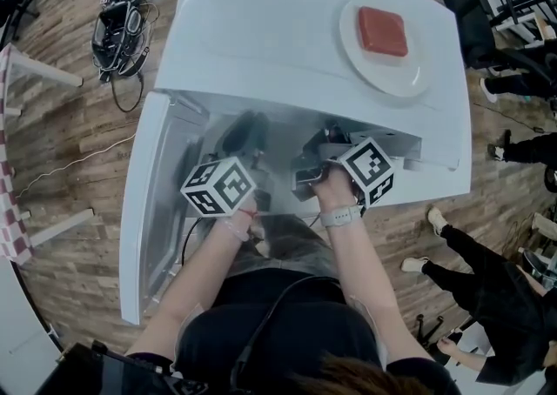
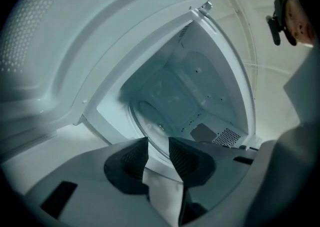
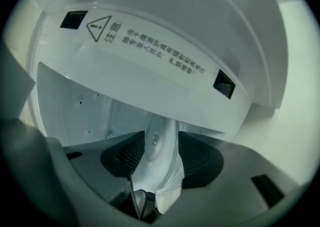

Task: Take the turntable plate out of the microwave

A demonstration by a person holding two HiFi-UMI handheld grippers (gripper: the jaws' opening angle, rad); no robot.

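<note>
Wood floor [image 1: 70, 150] surrounds the microwave [image 1: 261, 19]: your right hand-held gripper [image 3: 159, 140] clamps the plate [image 3: 161, 171] edge-on; your left hand-held gripper [image 2: 159, 143] stands wide, plate rim between its jaws.

The microwave [image 1: 261, 28] looks glossy, the turntable plate [image 3: 159, 146] smooth (glassy).

Microwave [image 1: 287, 28] is sitting at the centre of the head view, its door [image 1: 144, 210] hanging open toward lower left. A dish [image 1: 365, 67] is resting on the microwave's top at upper right, with a block [image 1: 383, 32] lying on it. Both grippers are reaching into the cavity, left gripper [image 2: 159, 153] centre left, right gripper [image 3: 159, 153] just right of it. Turntable plate [image 3: 160, 136] is standing edge-on, pinched between the right jaws, its rim also running between the parted left jaws. Cables [image 1: 122, 15] are lying on the floor [image 1: 70, 132] at upper left, a person's legs [image 1: 470, 267] at the right edge.
</note>
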